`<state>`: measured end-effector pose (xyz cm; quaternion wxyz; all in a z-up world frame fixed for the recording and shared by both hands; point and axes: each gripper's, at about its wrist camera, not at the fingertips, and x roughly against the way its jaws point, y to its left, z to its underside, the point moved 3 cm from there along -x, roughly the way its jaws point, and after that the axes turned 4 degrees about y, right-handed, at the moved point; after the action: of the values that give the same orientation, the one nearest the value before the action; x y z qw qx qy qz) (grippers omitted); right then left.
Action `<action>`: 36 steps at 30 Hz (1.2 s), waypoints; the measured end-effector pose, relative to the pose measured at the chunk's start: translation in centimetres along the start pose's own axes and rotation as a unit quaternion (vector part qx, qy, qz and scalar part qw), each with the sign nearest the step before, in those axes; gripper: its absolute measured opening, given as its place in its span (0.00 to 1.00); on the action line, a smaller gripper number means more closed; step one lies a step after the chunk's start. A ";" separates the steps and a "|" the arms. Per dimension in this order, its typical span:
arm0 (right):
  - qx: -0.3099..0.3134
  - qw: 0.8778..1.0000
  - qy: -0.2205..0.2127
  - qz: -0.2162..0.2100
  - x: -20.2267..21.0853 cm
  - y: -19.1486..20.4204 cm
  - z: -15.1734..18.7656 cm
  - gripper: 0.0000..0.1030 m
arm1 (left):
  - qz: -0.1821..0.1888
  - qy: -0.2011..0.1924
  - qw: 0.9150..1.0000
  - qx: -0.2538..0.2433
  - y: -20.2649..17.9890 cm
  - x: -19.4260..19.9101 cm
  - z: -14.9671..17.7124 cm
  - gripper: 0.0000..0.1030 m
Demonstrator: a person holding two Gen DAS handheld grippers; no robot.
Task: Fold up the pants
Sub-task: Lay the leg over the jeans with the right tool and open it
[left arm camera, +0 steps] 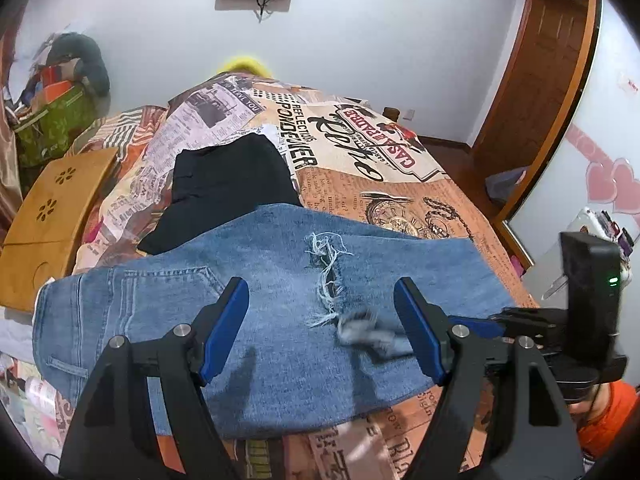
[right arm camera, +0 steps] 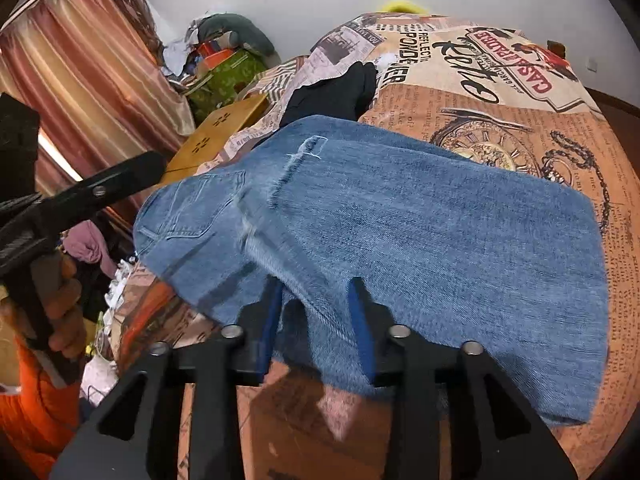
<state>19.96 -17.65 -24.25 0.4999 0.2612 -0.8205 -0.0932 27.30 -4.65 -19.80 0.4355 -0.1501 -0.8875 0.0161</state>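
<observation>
Both claws hover over the jeans (left arm camera: 256, 300) on the bed (left arm camera: 420, 200). Left claw (left arm camera: 320, 312) gapes wide, empty. Right claw (right arm camera: 316, 312) is partly apart, denim between its pads, not pinched. Behind the jeans lies a black garment (left arm camera: 228, 184), touching them; a wooden board (left arm camera: 52, 216) sits beside the bed. Jeans are folded, ripped and frayed, one pocket showing.

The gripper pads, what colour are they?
Blue pads on black arms, clearest in the left wrist view.
</observation>
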 end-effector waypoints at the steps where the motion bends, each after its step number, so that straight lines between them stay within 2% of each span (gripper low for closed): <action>1: 0.001 1.000 -0.003 0.000 0.6 -0.2 -0.2 0.33 | 0.001 0.001 1.000 -0.002 -0.1 -0.2 -0.2 0.73; 3: -0.003 1.000 -0.016 0.002 1.7 -0.8 -0.7 0.35 | 0.002 0.009 1.000 -0.010 -0.5 -1.2 -0.7 0.73; 6: -0.004 0.999 -0.044 0.032 3.3 -2.4 -1.8 0.51 | 0.002 0.026 0.999 -0.021 -1.3 -3.1 -1.3 0.74; 7: -0.003 0.998 -0.052 0.044 3.6 -3.1 -2.2 0.53 | 0.004 0.035 0.999 -0.024 -1.6 -4.1 -1.5 0.74; 12: -0.021 0.995 -0.051 0.081 2.9 -7.1 -3.7 0.53 | 0.004 0.074 0.996 -0.041 -3.3 -8.3 -1.9 0.74; 16: -0.042 0.995 -0.015 0.091 0.4 -10.3 -3.3 0.53 | -0.017 0.105 0.992 -0.063 -4.3 -11.1 -1.1 0.74; 19: -0.064 0.995 0.004 0.079 -0.8 -11.7 -1.4 0.53 | -0.024 0.113 0.990 -0.080 -4.3 -11.4 0.3 0.74; 23: -0.047 0.995 0.001 0.087 0.4 -11.2 0.9 0.53 | -0.036 0.115 0.987 -0.103 -3.8 -10.7 2.3 0.75; 32: -0.094 0.992 -0.014 0.079 3.7 -10.8 5.6 0.53 | -0.020 0.103 0.994 -0.032 -0.7 -7.8 4.4 0.78; 36: -0.093 0.990 -0.011 0.101 4.7 -10.0 5.6 0.53 | -0.042 0.078 0.996 -0.010 0.6 -5.7 4.4 0.78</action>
<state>16.70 -29.15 -27.46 0.5199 0.1280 -0.8358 -0.1213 27.28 -5.26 -27.01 0.5019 -0.1177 -0.8566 -0.0234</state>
